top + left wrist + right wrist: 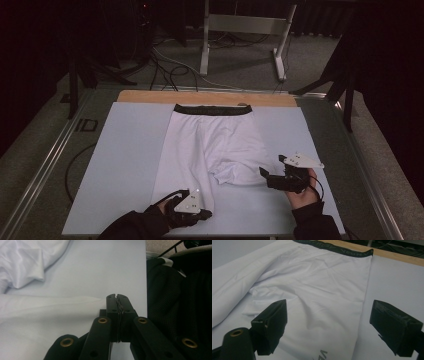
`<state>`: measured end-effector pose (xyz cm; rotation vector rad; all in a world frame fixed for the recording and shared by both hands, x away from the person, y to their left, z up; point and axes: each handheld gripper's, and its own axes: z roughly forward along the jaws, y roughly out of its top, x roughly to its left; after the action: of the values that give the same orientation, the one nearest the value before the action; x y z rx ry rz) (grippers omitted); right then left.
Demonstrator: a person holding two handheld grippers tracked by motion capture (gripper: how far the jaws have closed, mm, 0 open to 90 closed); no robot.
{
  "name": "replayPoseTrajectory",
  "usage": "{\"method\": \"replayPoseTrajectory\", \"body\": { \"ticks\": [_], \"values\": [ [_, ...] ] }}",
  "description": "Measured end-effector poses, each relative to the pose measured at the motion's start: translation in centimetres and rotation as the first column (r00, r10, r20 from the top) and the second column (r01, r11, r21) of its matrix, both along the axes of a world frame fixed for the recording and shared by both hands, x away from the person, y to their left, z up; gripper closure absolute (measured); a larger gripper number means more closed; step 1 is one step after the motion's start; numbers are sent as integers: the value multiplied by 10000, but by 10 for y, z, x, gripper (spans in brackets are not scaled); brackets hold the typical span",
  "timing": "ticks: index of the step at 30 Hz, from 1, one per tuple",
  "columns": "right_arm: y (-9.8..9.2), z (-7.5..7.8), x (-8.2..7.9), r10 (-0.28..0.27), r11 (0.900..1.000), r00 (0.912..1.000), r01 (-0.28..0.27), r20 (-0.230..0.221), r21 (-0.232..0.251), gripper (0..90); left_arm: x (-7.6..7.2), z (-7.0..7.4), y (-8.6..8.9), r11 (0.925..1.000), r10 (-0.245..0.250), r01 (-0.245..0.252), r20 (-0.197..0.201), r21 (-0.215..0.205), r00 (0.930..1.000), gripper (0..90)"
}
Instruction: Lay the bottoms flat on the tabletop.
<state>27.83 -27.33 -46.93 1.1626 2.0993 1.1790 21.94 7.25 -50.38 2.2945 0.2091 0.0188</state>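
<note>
At the near left of the counter point(125, 165), the left gripper point(206, 214) lies low by the front edge, just beside the hem of the left leg of a pair of white shorts point(210, 145). In the left gripper view its jaws are pressed fully together; whether a thin edge of the cloth is caught between them cannot be told, though the white fabric point(37, 315) lies right alongside. The shorts are spread flat in the middle of the pale counter, their dark waistband point(212, 110) at the far side near a wooden strip point(210, 97), the left leg running straight toward the person and the right leg rumpled and drawn up shorter. To the right, the right gripper point(264, 172) hovers at the hem of that rumpled leg, its jaws spread wide and holding nothing; in the right gripper view the cloth point(319, 297) lies below and between them.
</note>
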Motion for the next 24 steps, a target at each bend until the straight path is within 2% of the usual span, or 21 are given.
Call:
{"method": "replayPoseTrajectory", "body": {
  "ticks": [4,5,6,7,8,11,12,13,14,15,16,17,18,19,20,21,22,23,24],
  "values": [
    [0,0,0,-15,10000,10000,15,-10,8,149,0,-5,-3,9999,-98,98,-75,63,9999,879],
    [0,0,0,3,10000,10000,-3,-14,0,149,0,-8,-4,9998,-168,170,-215,110,9996,874],
    [0,0,0,7,10000,10000,-7,-13,2,149,-1,-15,-7,9986,-357,367,-260,391,9990,846],
    [0,0,0,7,10000,10000,-7,-13,2,149,-1,-15,-7,9986,-357,367,-260,391,9990,822],
    [0,0,0,12,10000,10000,-12,0,-18,149,-2,-17,-8,9984,-519,531,-531,205,9972,800],
    [0,0,0,21,10000,10000,-21,10,-33,149,-2,-14,-8,9979,-639,644,-483,86,9968,675],
    [0,0,0,26,10000,10000,-26,29,7,149,0,-6,-3,9969,-737,721,-542,-307,9958,621],
    [0,0,0,26,10000,10000,-26,29,7,149,0,-6,-3,9969,-737,721,-542,-307,9958,546],
    [-1,1,0,5,10000,10000,-5,34,2,149,2,5,3,9965,-508,487,-285,-677,9983,483],
    [-1,1,0,5,10000,10000,-5,34,2,149,2,5,3,9965,-508,487,-285,-677,9983,430],
    [-1,1,-1,3,10000,10000,-3,47,17,149,7,17,11,9953,4,-16,-128,-971,9999,369],
    [-1,1,-1,3,10000,10000,-3,47,17,149,7,17,11,9953,4,-16,-128,-971,9999,326],
    [-1,1,-1,33,10000,10000,-33,72,19,149,13,28,22,9894,521,-504,89,-1360,9986,261],
    [-1,1,-1,33,10000,10000,-33,72,19,149,13,28,22,9894,521,-504,89,-1360,9986,210],
    [0,1,-1,44,10000,9999,-44,133,-33,149,19,36,33,9841,939,-880,310,-1545,9951,155],
    [0,1,-1,45,10000,9999,-45,140,-31,149,19,36,33,9841,939,-880,310,-1545,9951,132],
    [0,1,-1,61,10000,9999,-61,134,-4,149,24,43,46,9780,1301,-1200,487,-1708,9903,126],
    [0,1,-1,61,10000,9999,-61,134,-4,149,24,43,46,9780,1301,-1200,487,-1708,9903,100],
    [0,2,-1,55,10000,9999,-55,162,-36,150,28,47,57,9715,1568,-1471,383,-1859,9869,75]
  ]
}}
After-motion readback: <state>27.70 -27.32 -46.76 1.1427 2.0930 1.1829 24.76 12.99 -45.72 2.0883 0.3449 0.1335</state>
